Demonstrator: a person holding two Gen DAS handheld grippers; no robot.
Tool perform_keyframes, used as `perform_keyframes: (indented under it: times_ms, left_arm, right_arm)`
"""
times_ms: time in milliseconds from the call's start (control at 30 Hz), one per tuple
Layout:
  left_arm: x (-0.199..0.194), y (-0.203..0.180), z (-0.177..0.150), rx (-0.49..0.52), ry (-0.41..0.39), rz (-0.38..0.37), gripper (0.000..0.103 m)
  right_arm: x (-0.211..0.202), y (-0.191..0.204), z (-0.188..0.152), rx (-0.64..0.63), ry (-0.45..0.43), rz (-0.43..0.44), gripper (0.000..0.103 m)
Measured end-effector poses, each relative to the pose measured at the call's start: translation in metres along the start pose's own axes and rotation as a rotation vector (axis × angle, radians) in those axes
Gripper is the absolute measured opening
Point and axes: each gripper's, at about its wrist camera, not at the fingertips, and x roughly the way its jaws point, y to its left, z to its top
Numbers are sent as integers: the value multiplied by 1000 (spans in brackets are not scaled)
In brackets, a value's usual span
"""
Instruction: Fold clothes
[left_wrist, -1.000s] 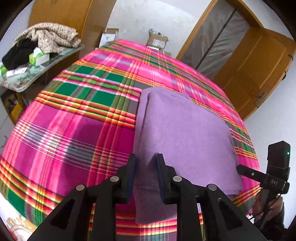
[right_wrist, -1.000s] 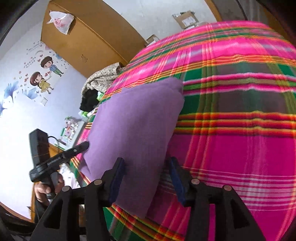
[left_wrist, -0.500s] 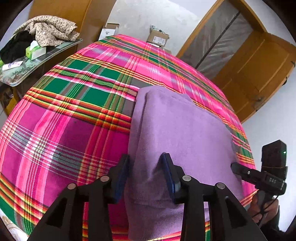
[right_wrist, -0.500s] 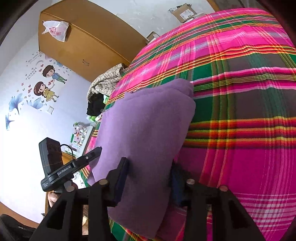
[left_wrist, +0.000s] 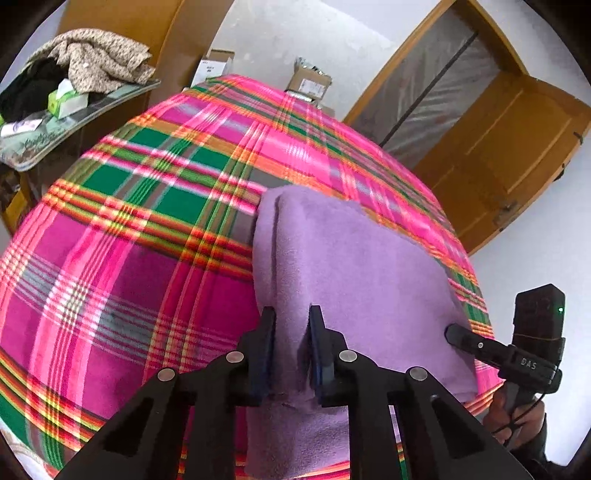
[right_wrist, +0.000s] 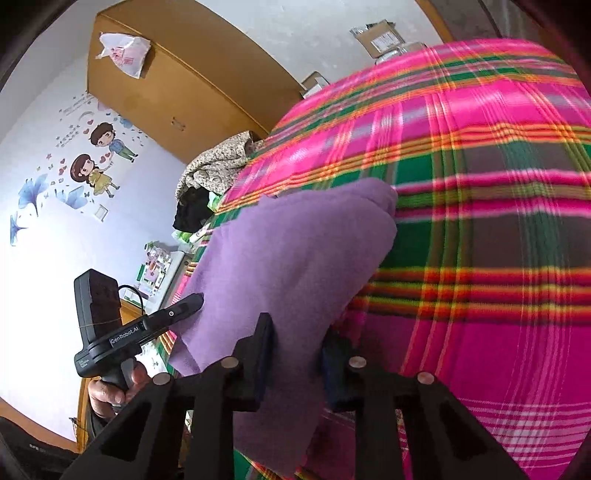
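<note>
Both sets of fingers are pinched on the near edge of the purple garment (left_wrist: 354, 266): my left gripper (left_wrist: 290, 349) at one corner, my right gripper (right_wrist: 297, 354) at the other. I'd judge a fold is underway, so I'd keep the corners level and taut. It's soft, thick fleece, already layered, lying on the slick plaid bedspread (left_wrist: 129, 266).

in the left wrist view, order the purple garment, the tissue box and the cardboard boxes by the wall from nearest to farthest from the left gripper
1. Purple garment, clamped in the left gripper.
2. Tissue box, on the side table, far left.
3. Cardboard boxes, at the wall beyond the bed.
</note>
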Motion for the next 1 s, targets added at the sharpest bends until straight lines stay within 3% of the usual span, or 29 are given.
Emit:
perform_keyframes:
  times_ms: [333,533,1000]
  left_arm:
    - [-4,-28,36,95,-60,-15,17]
    - [3,-38,76,167,-117,-4,17]
    - [47,-13,170,226,-163,80,17]
  right_arm:
    - [-12,11,24,-59,-54,-22,23]
    - [-13,12,61,-97,-86,-37,23]
    - [54,14,165,-177,-80,-39,23]
